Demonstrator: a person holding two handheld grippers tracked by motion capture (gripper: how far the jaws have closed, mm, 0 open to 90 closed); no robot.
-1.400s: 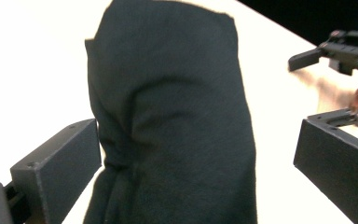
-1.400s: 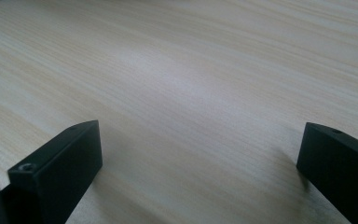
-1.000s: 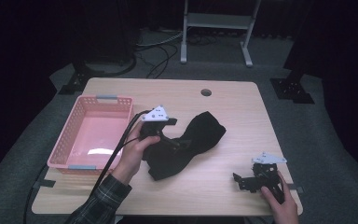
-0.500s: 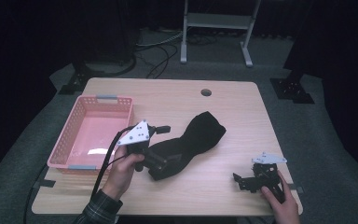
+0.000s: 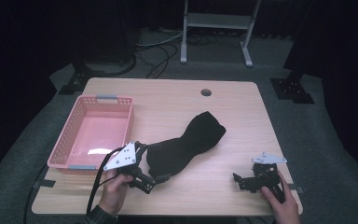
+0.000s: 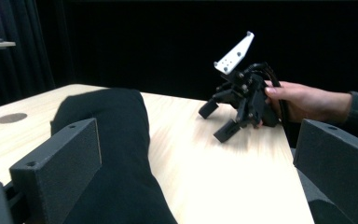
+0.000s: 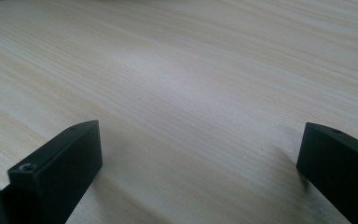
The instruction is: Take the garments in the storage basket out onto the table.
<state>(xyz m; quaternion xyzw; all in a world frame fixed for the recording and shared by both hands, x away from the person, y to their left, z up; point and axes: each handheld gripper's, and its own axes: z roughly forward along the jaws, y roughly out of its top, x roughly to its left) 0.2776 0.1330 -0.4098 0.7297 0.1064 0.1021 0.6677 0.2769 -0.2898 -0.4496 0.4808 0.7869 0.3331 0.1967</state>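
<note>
Left gripper view: my left gripper (image 6: 191, 186) has its 2 jaws spread wide, the near end of the black cloth (image 6: 116, 158) lying between them. My right gripper (image 5: 256, 179) is equally wide over bare table (image 7: 191, 93), well right of the cloth. At far left I see the pink basket (image 5: 67, 140), just beside the cloth.

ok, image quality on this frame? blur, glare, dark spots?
High view: dark surroundings, lit table, glare patch on the pink basket floor. Left gripper view: black backdrop, tabletop streaked by motion blur near the right gripper, black cloth shows little detail. Right gripper view: soft sheen on woodgrain, near jaws slightly soft.
</note>
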